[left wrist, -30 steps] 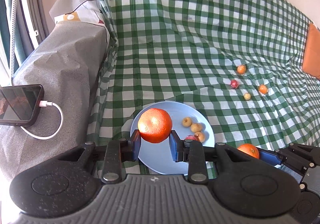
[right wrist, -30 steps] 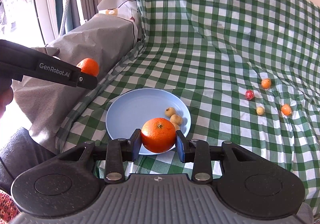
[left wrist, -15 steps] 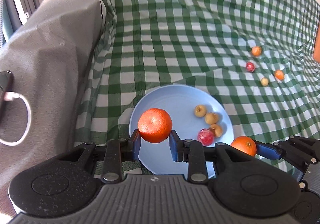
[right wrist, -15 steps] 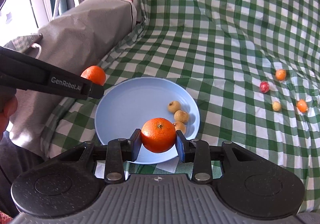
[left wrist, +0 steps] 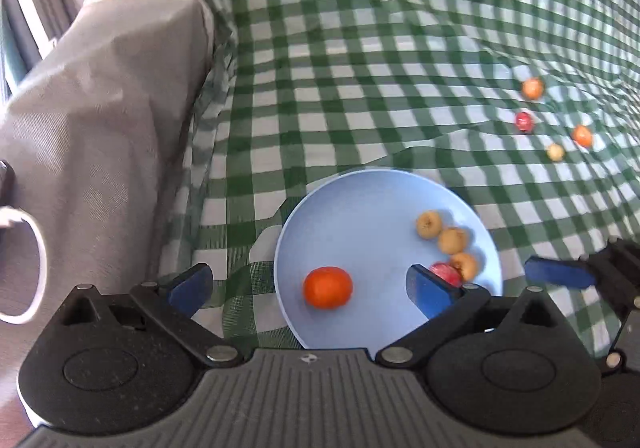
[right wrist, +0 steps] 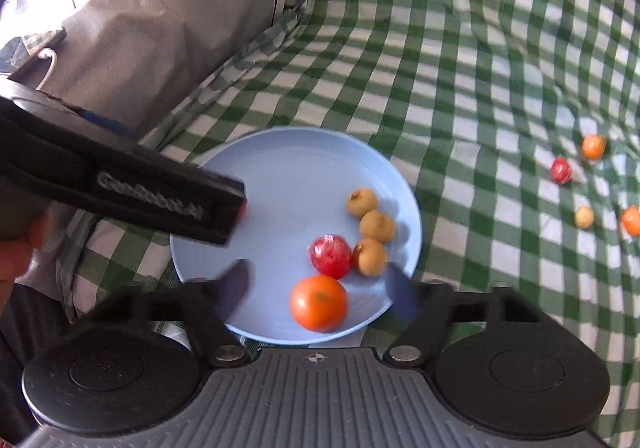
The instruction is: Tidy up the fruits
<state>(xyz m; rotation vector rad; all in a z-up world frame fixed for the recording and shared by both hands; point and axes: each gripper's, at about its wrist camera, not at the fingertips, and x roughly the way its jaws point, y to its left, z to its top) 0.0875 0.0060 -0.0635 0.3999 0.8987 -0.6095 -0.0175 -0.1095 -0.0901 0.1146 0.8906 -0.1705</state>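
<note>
A light blue plate (left wrist: 360,207) (right wrist: 304,167) lies on the green checked cloth. My left gripper (left wrist: 308,288) is open above it, with an orange (left wrist: 328,287) on the plate between its fingers. My right gripper (right wrist: 320,288) is open too, with a second orange (right wrist: 319,302) on the plate's near side. Three tan fruits (right wrist: 376,226) and a red fruit (right wrist: 330,256) also lie on the plate. The left gripper's body (right wrist: 120,183) crosses the right wrist view and hides the first orange there.
Several small fruits lie loose on the cloth at the right: orange ones (left wrist: 533,87) (left wrist: 582,135), a red one (left wrist: 524,121) and a tan one (left wrist: 555,151). A grey covered block (left wrist: 100,107) with a white cable (left wrist: 24,268) stands on the left.
Both grippers moved down toward the plate and opened. Each orange has left its jaws and now lies on the plate.
</note>
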